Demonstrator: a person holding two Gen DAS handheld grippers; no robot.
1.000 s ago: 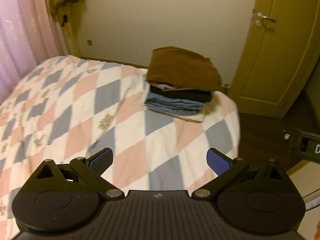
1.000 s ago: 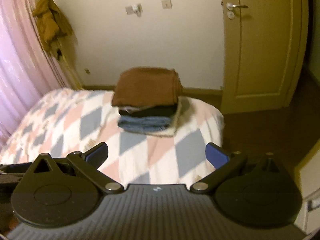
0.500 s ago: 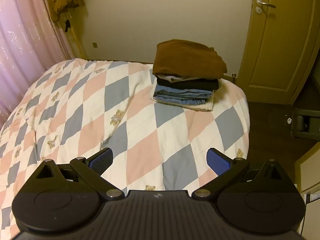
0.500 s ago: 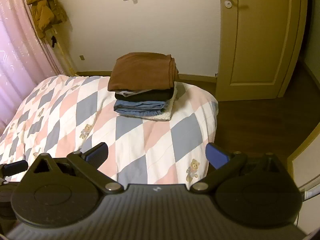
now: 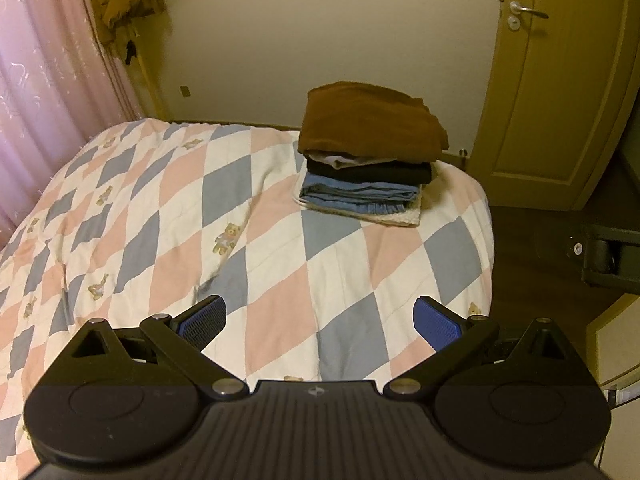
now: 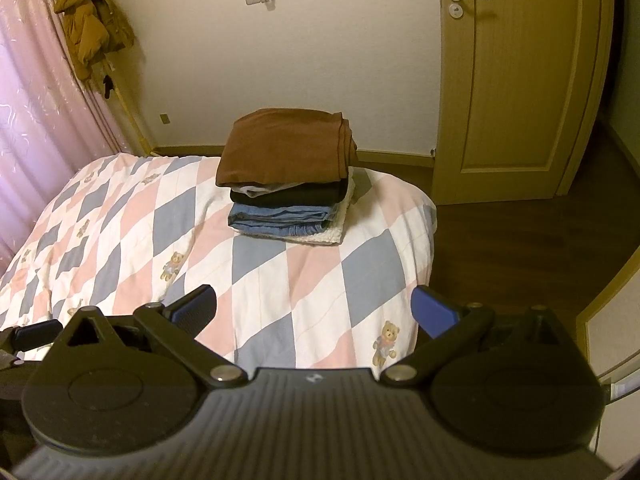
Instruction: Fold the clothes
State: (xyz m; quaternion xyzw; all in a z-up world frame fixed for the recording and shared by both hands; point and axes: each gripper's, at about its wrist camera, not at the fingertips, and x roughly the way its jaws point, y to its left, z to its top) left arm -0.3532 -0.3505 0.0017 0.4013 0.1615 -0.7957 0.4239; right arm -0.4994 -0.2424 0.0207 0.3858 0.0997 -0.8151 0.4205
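Note:
A neat stack of folded clothes point(image 5: 368, 168) point(image 6: 288, 184) rests near the far right corner of the bed: a brown garment point(image 5: 370, 128) point(image 6: 286, 146) on top, black and blue denim layers under it, a white fleece piece at the bottom. My left gripper point(image 5: 318, 322) hovers open above the near part of the quilt, well short of the stack, with nothing between its blue pads. My right gripper point(image 6: 314, 310) is also open and holds nothing, likewise back from the stack. Part of the left gripper point(image 6: 28, 336) shows at the left edge of the right wrist view.
The bed carries a pink, grey and white diamond quilt point(image 5: 180, 232) point(image 6: 132, 240) with small bears. A pink curtain point(image 5: 44, 92) hangs at left with a brown jacket point(image 6: 90, 24) beside it. A closed door point(image 5: 560, 80) point(image 6: 516, 80) and dark wood floor point(image 6: 500, 248) lie to the right.
Both grippers have pulled back and steadied; the blur is gone and the stack now appears a little lower and farther off. Both stay open and hold nothing.

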